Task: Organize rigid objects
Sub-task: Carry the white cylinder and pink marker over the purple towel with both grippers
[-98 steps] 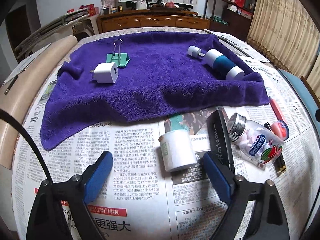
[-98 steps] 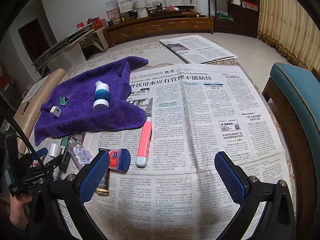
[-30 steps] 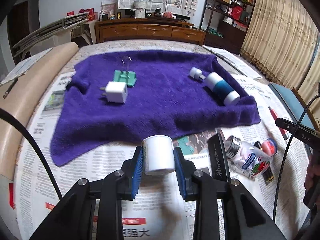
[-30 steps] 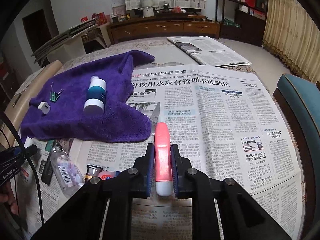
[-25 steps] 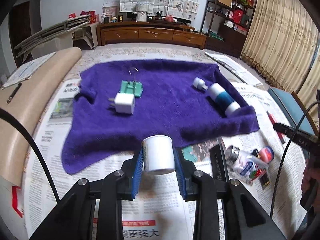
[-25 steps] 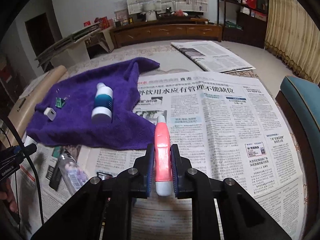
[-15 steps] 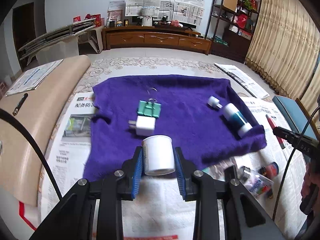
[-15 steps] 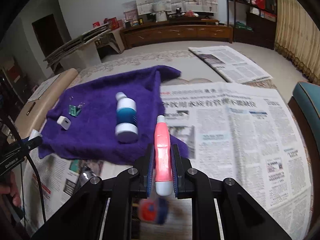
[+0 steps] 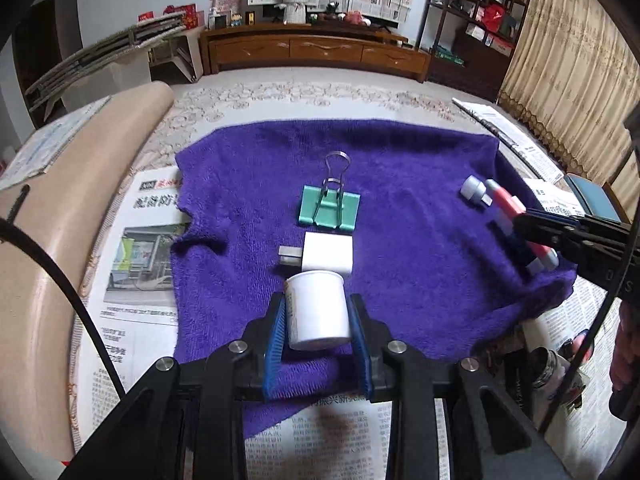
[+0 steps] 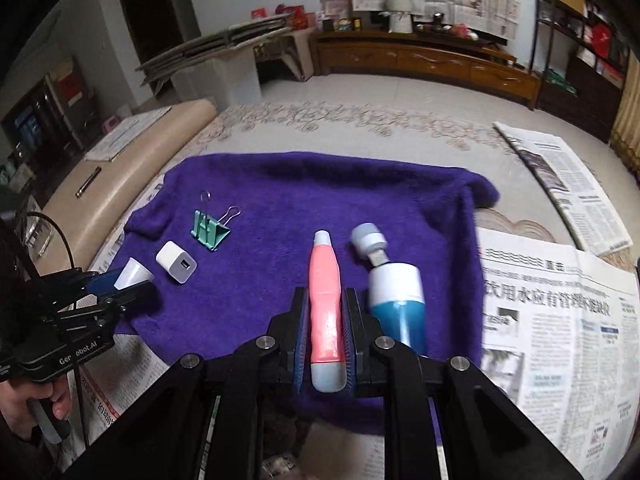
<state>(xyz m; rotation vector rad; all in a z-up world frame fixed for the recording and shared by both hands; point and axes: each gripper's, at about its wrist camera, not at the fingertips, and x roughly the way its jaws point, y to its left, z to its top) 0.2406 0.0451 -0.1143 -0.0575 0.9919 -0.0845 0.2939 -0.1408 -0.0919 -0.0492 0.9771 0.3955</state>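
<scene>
Both jaws are closed on a load. Left gripper [image 9: 316, 320] clamps a small white cup [image 9: 317, 308] by its sides, mouth pointing away from the hand. Right gripper [image 10: 325, 320] is shut on a pink pen-shaped tool [image 10: 326, 304], whose long axis runs straight forward between the pads.

Both loads hang over the near part of the purple towel [image 10: 320, 192], which lies on newspapers [image 10: 560, 320]. On the towel lie a white charger [image 9: 328, 254], a green clip [image 9: 329, 210], a blue-white bottle [image 10: 396, 300] and a small grey cap [image 10: 366, 238].

The cup is just in front of the charger, almost over its near edge, so the free cloth for it is to the left or nearer. The pink tool is just left of the bottle and about parallel to it, its tip near the cap. The judgement is that the coming move is setting both down on the towel, and the gap between tool and bottle is narrow, so the right jaws could knock the bottle when they open
</scene>
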